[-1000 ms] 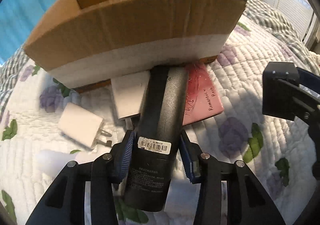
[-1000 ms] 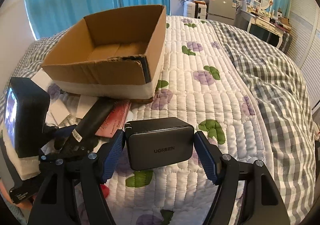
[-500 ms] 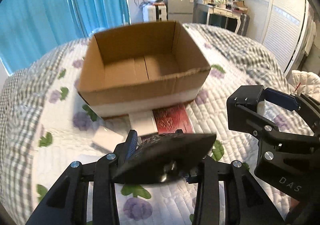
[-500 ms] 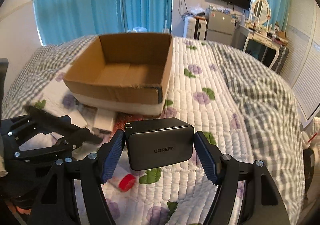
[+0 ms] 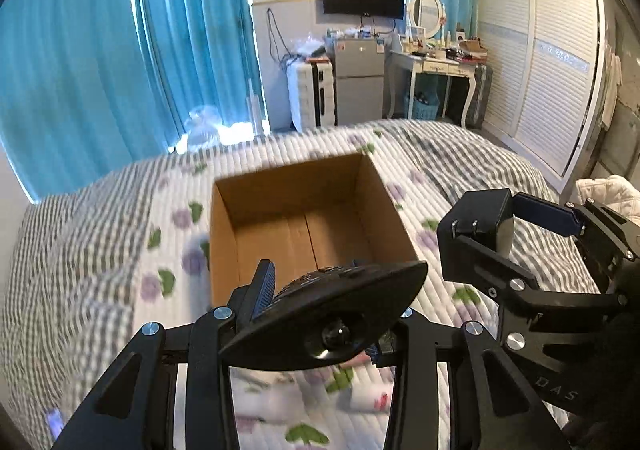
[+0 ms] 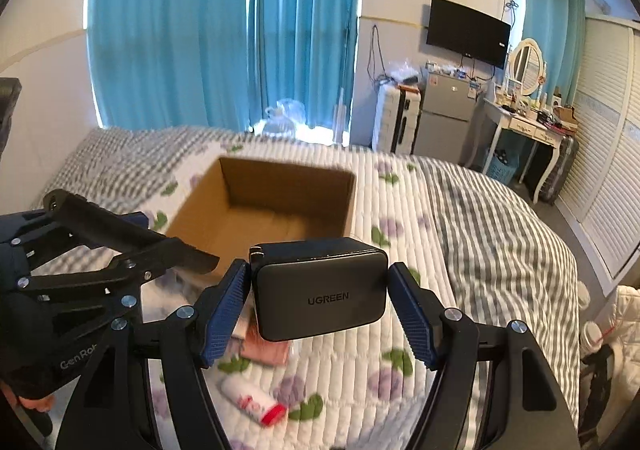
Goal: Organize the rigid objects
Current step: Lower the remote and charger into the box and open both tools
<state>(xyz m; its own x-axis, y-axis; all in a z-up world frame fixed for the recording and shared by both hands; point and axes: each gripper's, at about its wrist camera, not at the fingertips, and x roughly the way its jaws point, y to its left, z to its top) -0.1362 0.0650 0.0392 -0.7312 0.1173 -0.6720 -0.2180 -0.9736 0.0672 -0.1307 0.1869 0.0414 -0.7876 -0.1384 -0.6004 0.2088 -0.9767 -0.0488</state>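
Observation:
My left gripper [image 5: 326, 314] is shut on a black flattened tube-like object [image 5: 328, 320], held in the air in front of the open cardboard box [image 5: 304, 205] on the bed. My right gripper [image 6: 320, 298] is shut on a dark grey UGREEN charger [image 6: 322, 296], also held above the bed near the box [image 6: 260, 205]. The right gripper with the charger shows at the right of the left wrist view [image 5: 480, 226]. The left gripper shows at the left of the right wrist view [image 6: 120, 250]. The box looks empty inside.
A white tube with a red cap [image 6: 256, 404] and a pink booklet [image 6: 266, 350] lie on the quilted floral bedspread [image 6: 400, 209] below the grippers. Blue curtains, a small fridge [image 6: 444, 121], a dressing table and white wardrobe doors stand beyond the bed.
Both grippers have risen well above the bed with their objects. The box, seen side-on a second ago, now lies below and ahead, its inside in view.

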